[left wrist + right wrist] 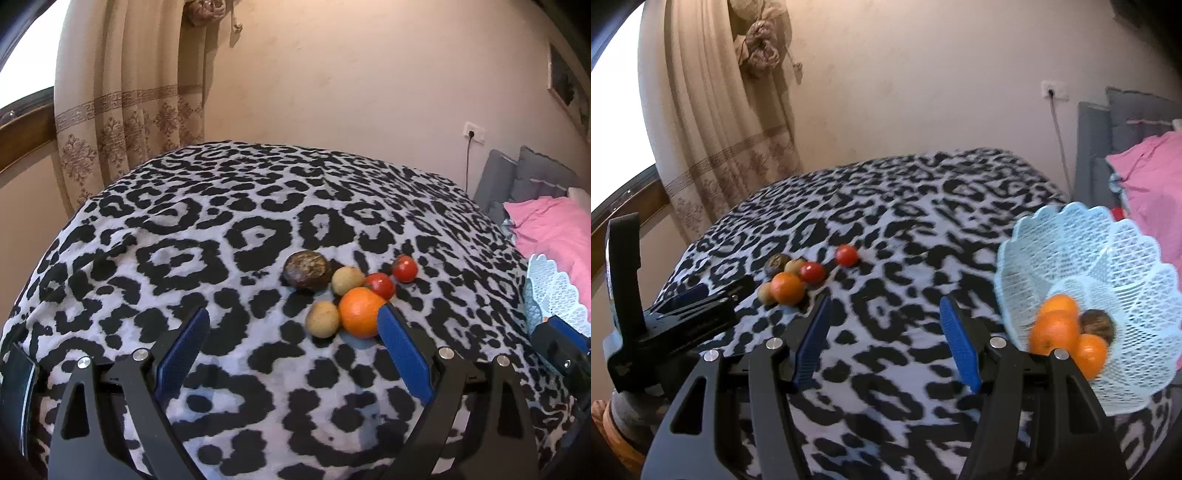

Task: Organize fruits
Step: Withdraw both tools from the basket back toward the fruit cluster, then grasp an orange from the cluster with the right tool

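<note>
A leopard-print blanket covers the surface; at centre right of the left wrist view lie an orange, two red tomatoes, two tan fruits and a dark brown fruit; the left gripper gapes empty before them, its right pad beside the orange. Only the right wrist view shows inside the pale blue basket, lower right: three oranges, one dark fruit; the right gripper spreads empty. No writing is legible.
</note>
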The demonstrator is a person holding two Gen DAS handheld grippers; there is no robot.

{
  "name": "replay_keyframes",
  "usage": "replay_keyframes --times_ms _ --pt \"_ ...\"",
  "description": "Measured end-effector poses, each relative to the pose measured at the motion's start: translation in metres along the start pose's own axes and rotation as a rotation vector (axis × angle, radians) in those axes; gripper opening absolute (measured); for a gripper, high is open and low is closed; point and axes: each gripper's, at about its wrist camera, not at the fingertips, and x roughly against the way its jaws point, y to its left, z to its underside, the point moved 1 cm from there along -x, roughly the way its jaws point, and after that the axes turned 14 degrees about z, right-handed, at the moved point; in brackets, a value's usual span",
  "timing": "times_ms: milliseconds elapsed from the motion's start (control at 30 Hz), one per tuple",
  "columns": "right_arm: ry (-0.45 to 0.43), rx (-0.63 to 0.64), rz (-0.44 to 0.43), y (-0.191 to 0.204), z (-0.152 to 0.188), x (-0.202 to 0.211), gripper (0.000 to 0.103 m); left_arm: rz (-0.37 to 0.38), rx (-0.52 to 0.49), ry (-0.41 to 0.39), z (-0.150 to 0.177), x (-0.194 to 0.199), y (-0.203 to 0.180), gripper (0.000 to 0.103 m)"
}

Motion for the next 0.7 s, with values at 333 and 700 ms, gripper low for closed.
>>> replay_keyframes --times_ms 333,700 --pt "0.116 0.06 -0.122 0.042 -0.001 -0.032 0.062 -0.017 0.077 -0.019 0.003 0.006 0.028 0.091" --pt "0.24 0.021 -0.2 0.071 -0.012 -0.082 0.062 -0.076 0.167 -0.07 0.006 0.016 0.054 0.091"
